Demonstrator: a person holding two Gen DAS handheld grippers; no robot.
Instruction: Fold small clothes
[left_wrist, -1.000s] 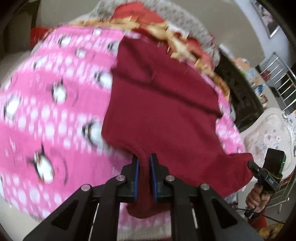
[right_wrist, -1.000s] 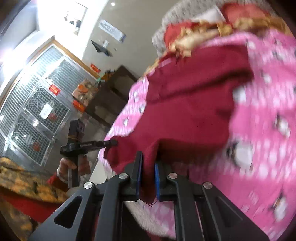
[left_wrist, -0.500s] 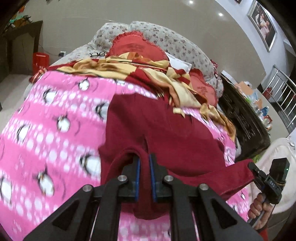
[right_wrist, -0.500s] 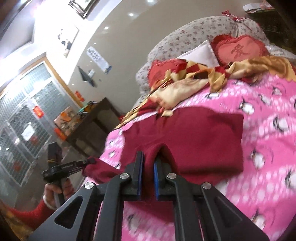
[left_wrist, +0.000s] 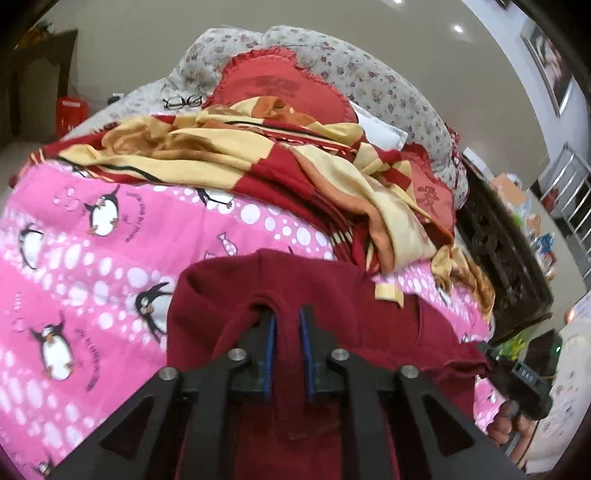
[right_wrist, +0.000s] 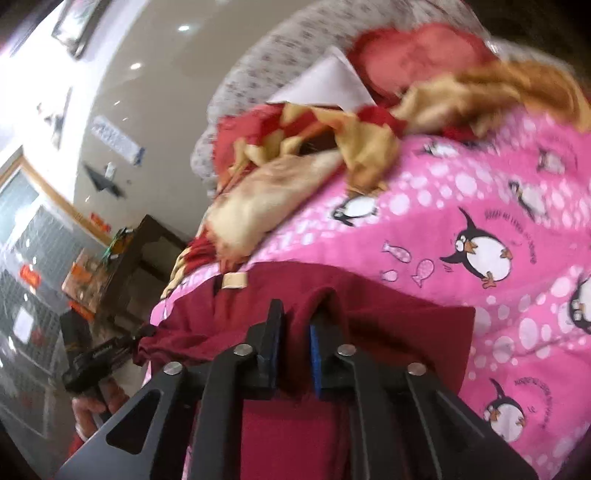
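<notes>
Maroon garment (left_wrist: 332, 302) doubled over on the pink penguin blanket (left_wrist: 92, 258). Left gripper (left_wrist: 287, 345) and right gripper (right_wrist: 293, 334): jaws just easing apart, cloth still between. Release both corners together, edges aligned, then withdraw without dragging.

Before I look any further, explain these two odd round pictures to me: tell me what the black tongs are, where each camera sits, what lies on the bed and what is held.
No robot here: a person carries a pair of hand-held tongs in each hand, and a wide-angle camera on each looks along its fingers. One picture is from the left tongs, the other from the right tongs. Each picture also catches the other hand at its edge. On the bed lies a pink penguin blanket, with a rumpled red and yellow cloth and a red cushion farther back. Nearest is a small dark red garment. A fold of it sits between the blue pads of each pair of tongs, whose jaws have just been opening, so the grip looks to be loosening.
</notes>
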